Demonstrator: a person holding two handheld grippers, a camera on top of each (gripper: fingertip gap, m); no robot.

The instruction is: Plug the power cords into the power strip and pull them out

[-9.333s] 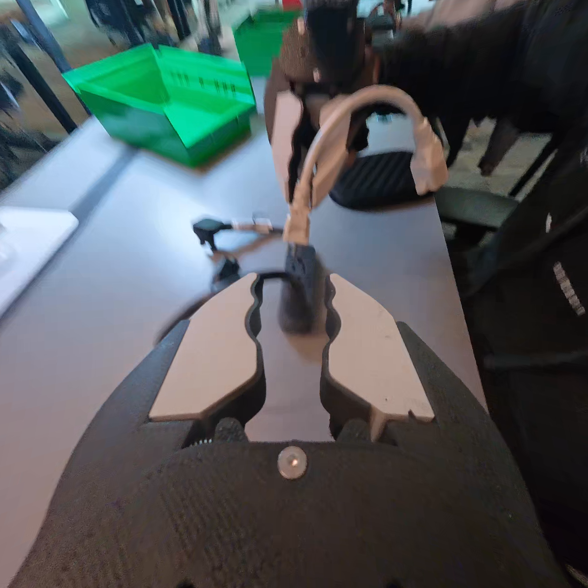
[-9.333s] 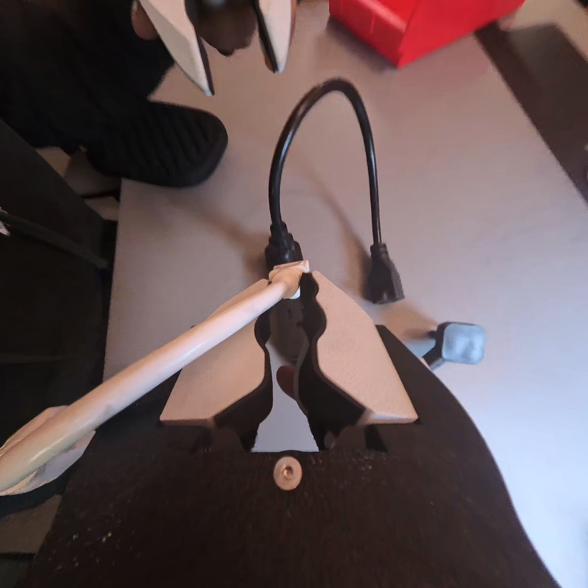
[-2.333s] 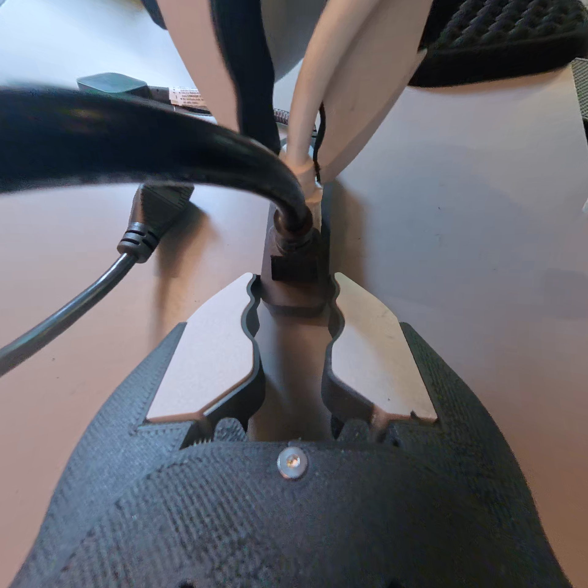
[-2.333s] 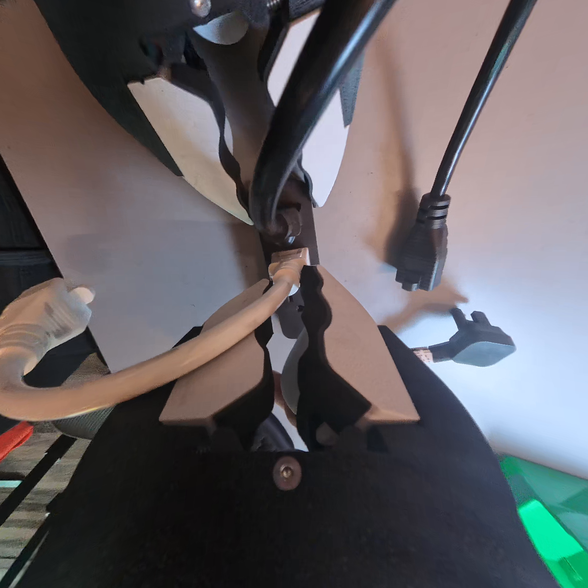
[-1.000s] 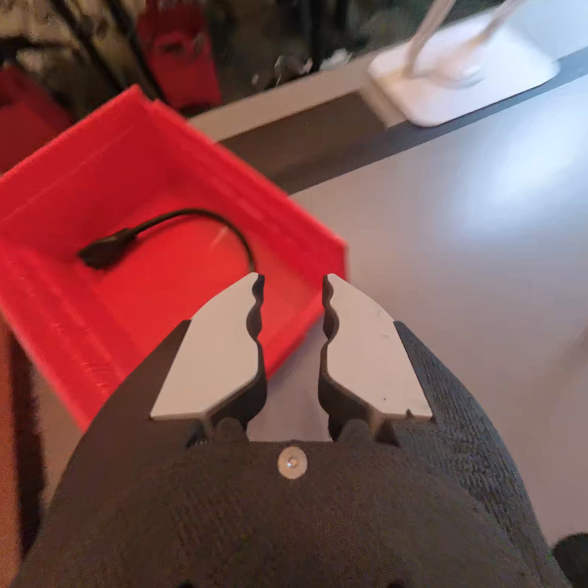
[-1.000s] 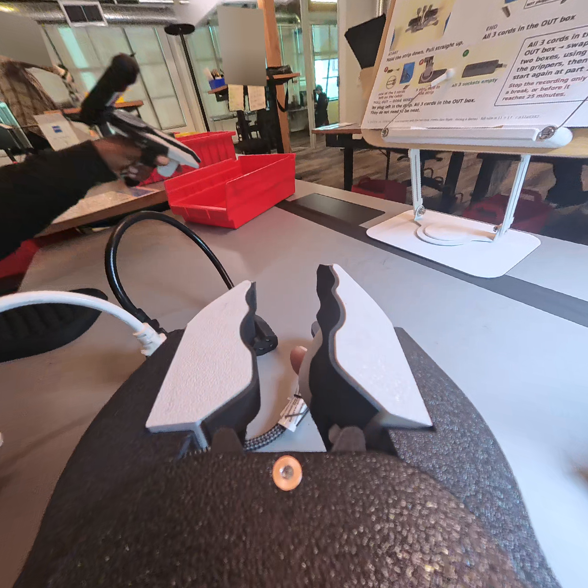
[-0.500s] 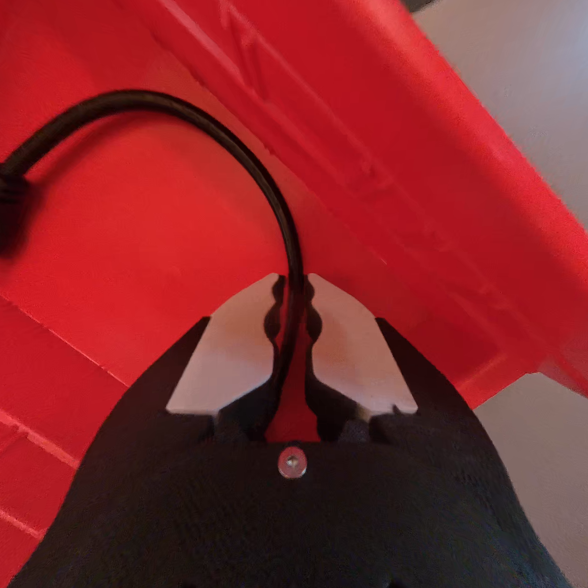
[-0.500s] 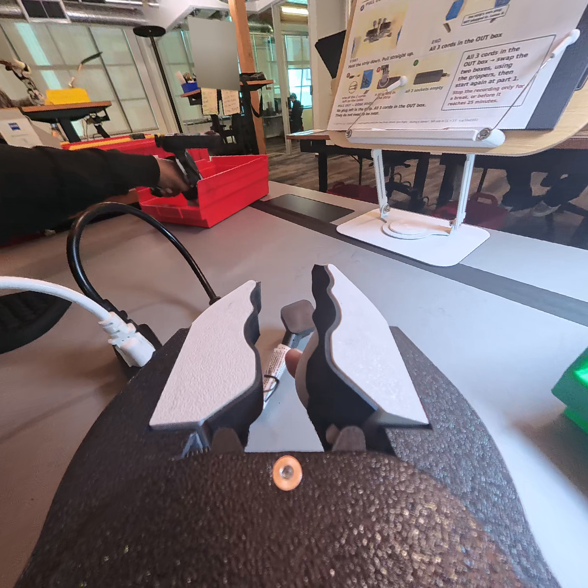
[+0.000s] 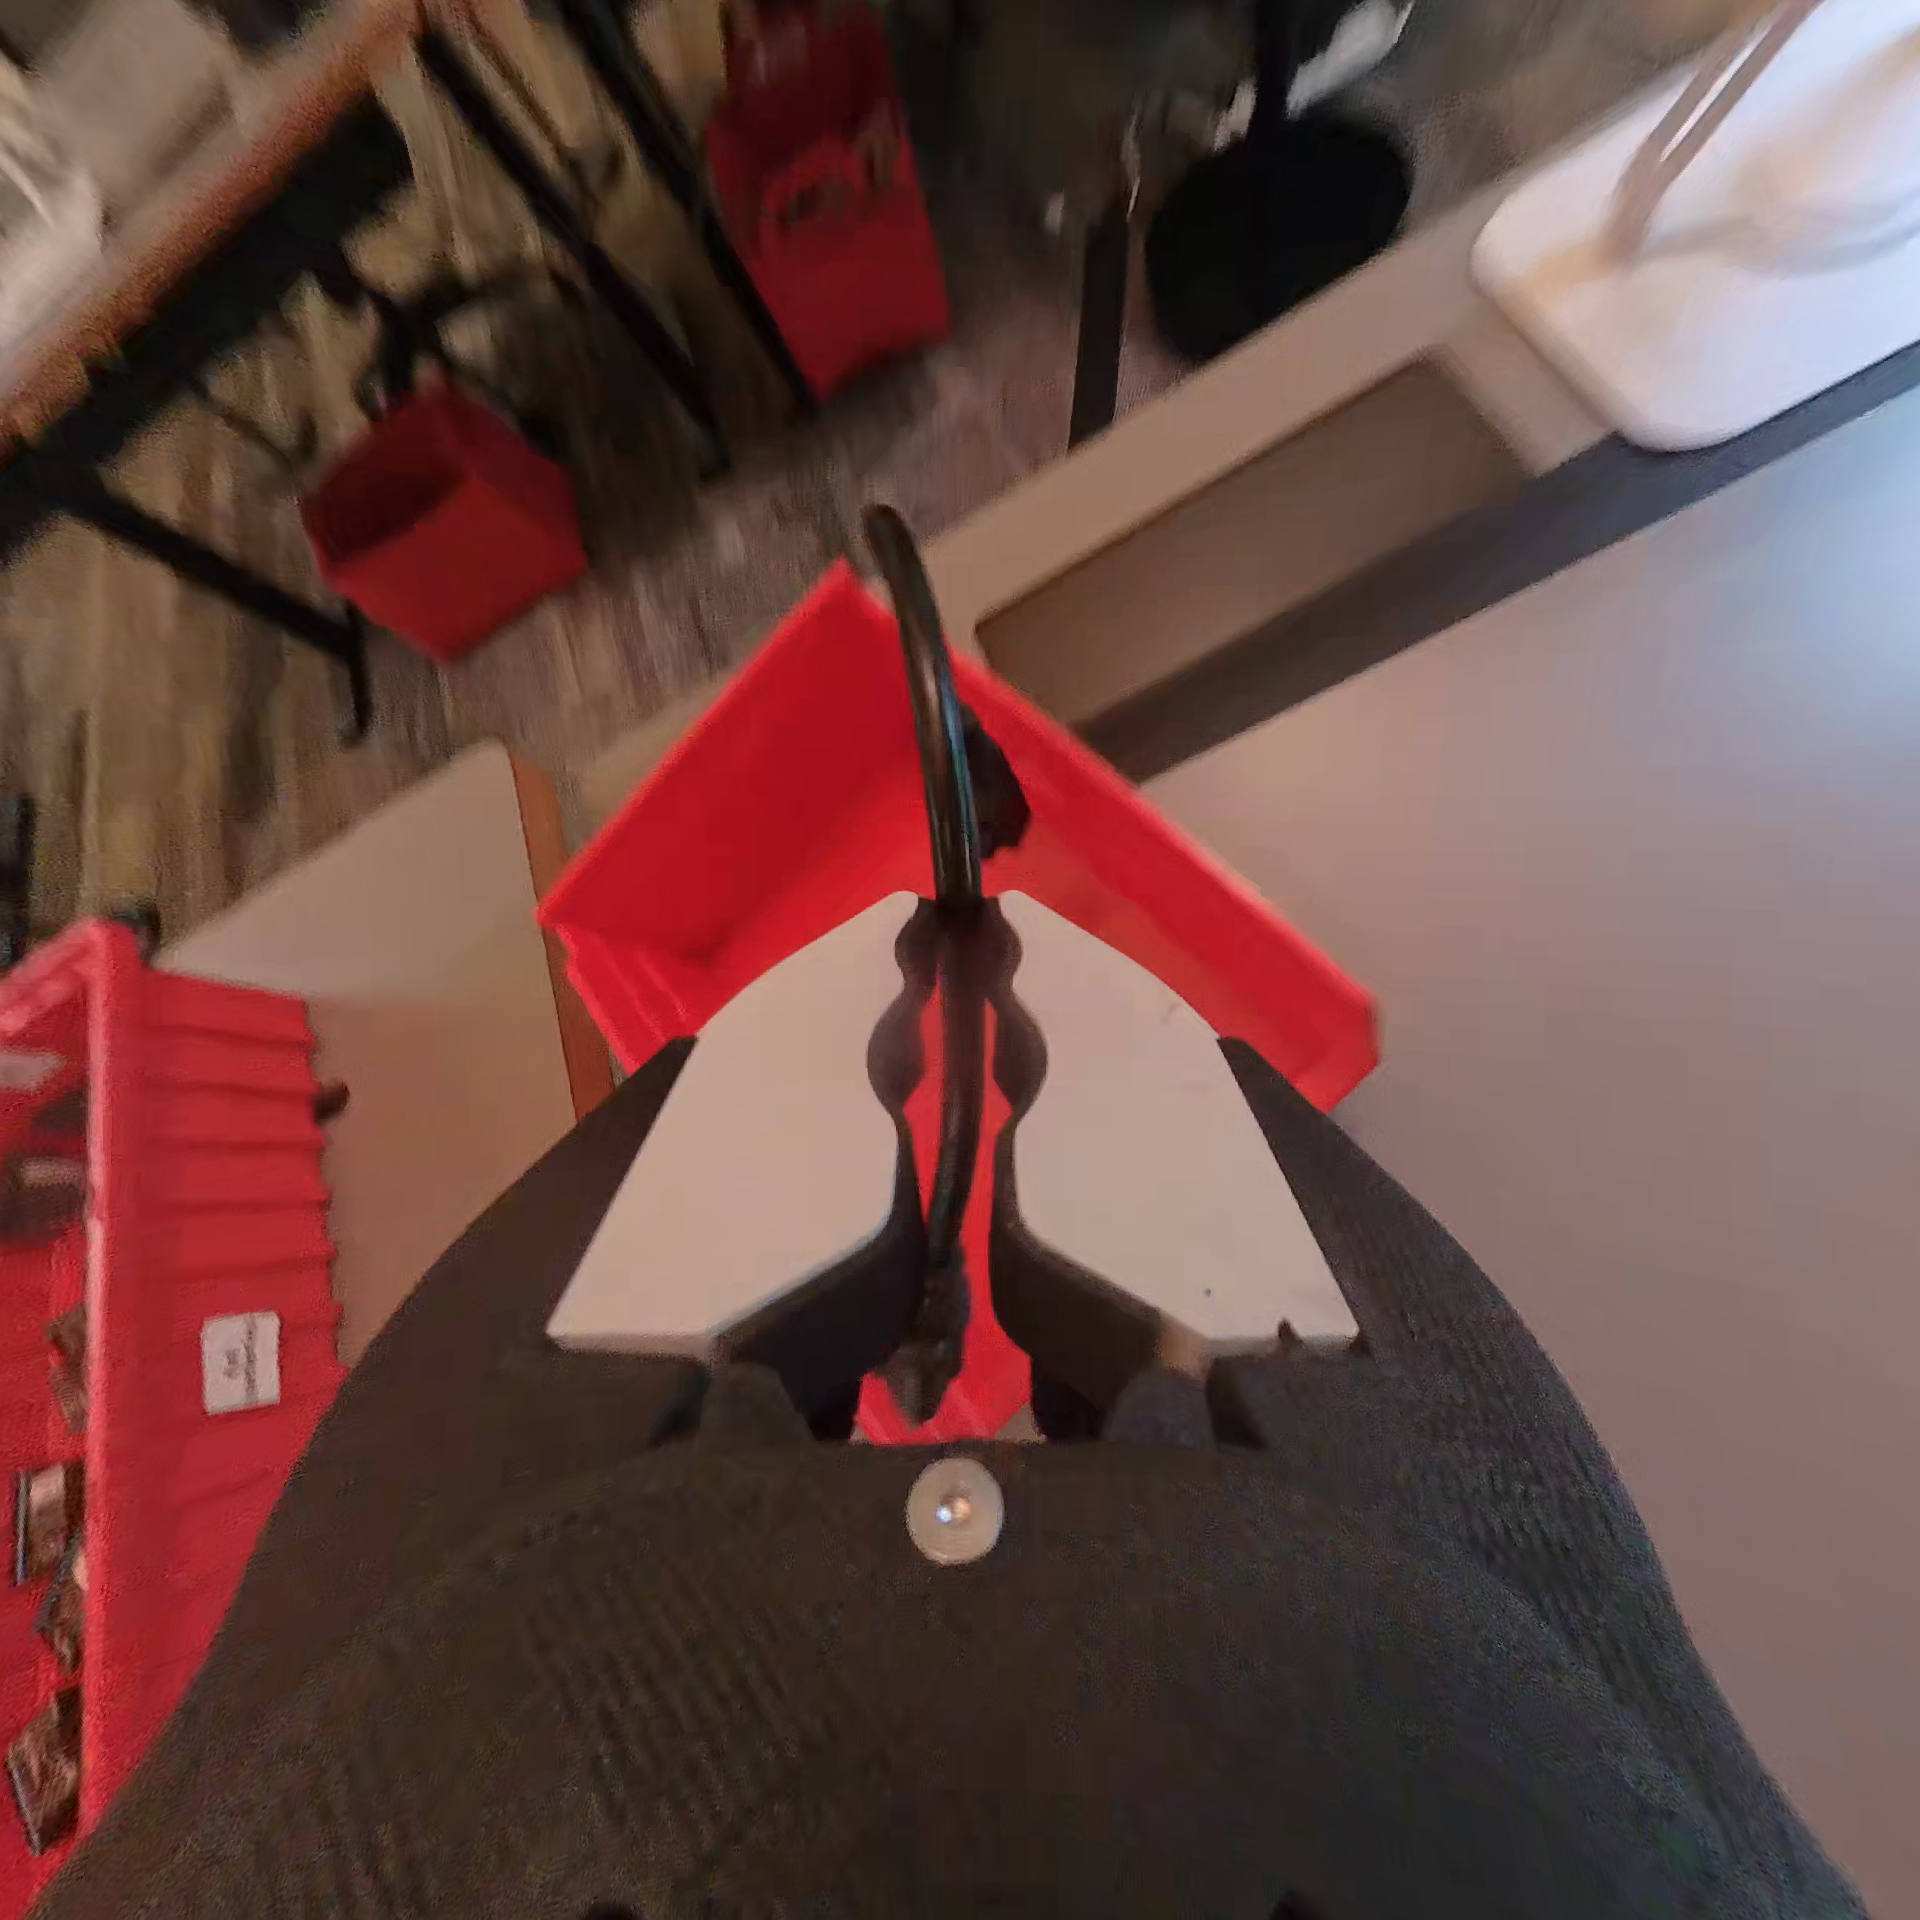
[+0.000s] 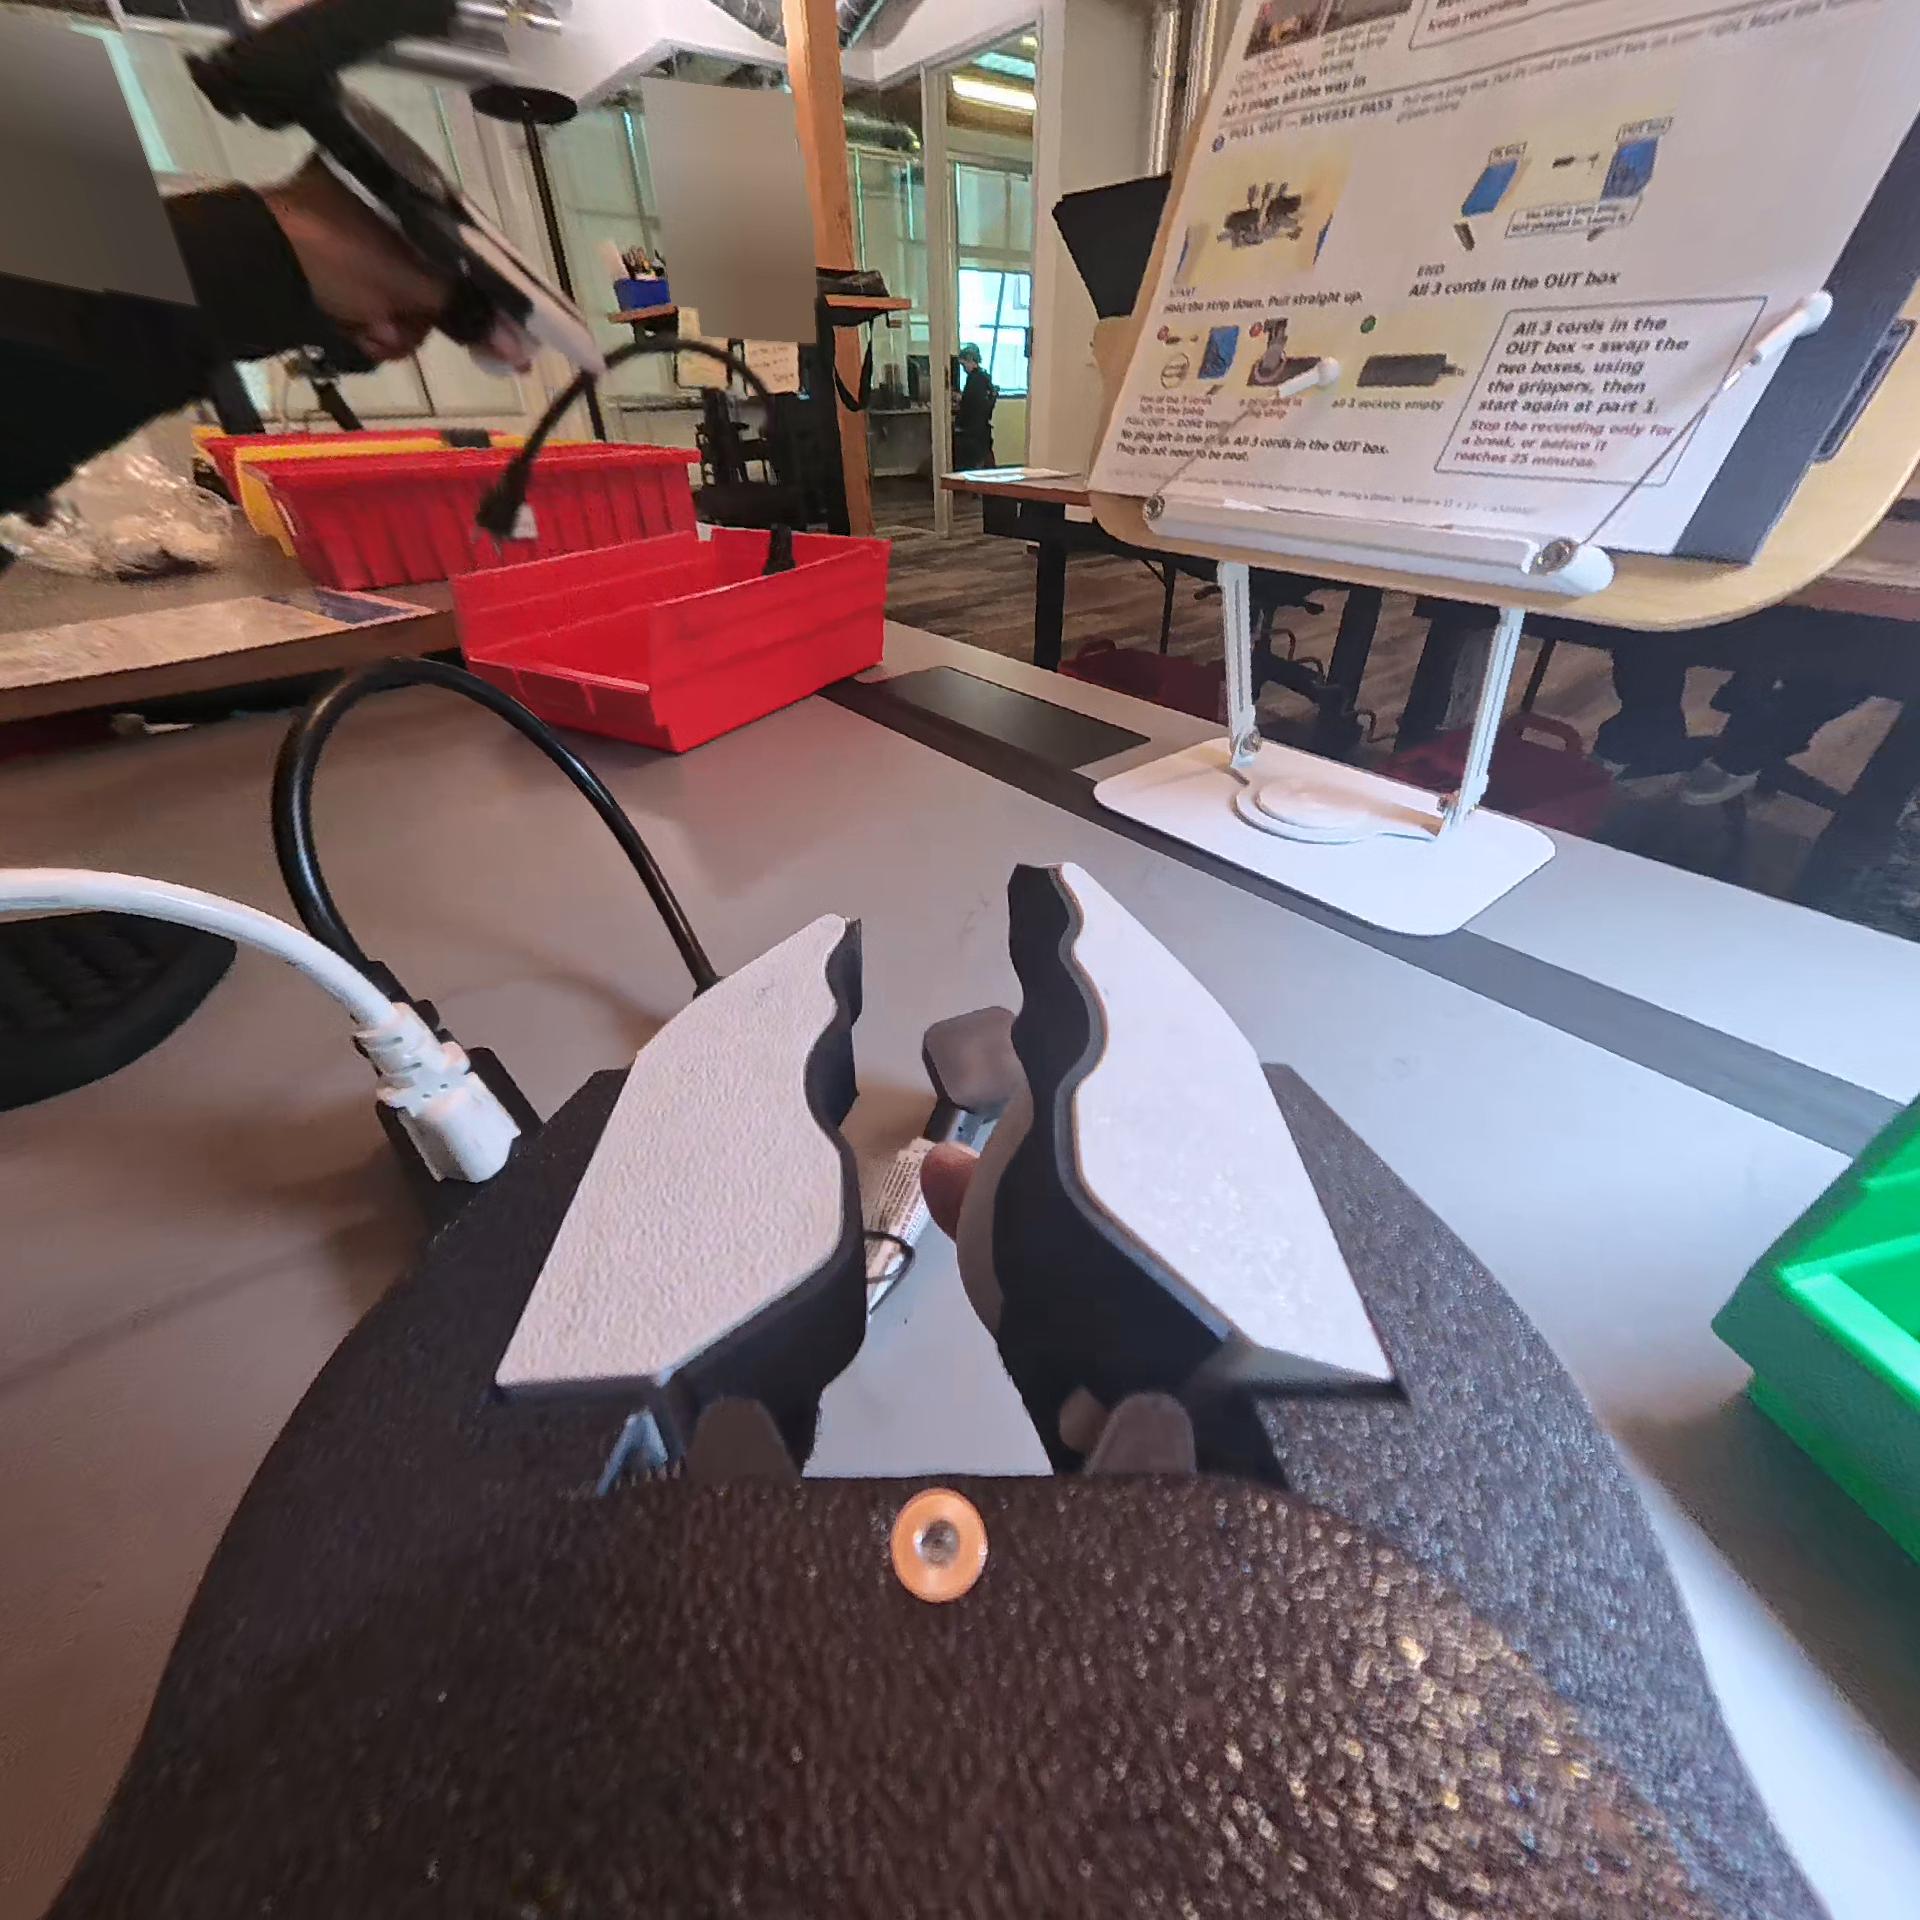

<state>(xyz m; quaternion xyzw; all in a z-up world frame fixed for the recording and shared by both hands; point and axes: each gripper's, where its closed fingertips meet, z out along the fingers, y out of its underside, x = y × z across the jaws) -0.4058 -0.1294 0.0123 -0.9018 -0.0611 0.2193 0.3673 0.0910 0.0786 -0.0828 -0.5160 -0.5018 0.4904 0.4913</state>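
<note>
One black power cord (image 9: 940,748) is pinched between the pads of my left gripper (image 9: 958,909), held in the air above the red bin (image 9: 790,810); it arches up past the fingertips, and in the right wrist view it (image 10: 582,400) curves down from my left gripper (image 10: 566,348) with one end dangling in front of a ribbed red bin (image 10: 436,509) farther back; whether the other end reaches the bin floor I cannot tell; my right gripper (image 10: 933,935) is spread, holding nothing, low over the grey table (image 10: 883,831); just left of it a white plug (image 10: 442,1101) and a second black cord (image 10: 457,717) sit in the black power strip (image 10: 468,1081); beyond stand a white document stand (image 10: 1340,831) with an instruction sheet (image 10: 1455,281), and at right the corner of a green bin (image 10: 1829,1320).
</note>
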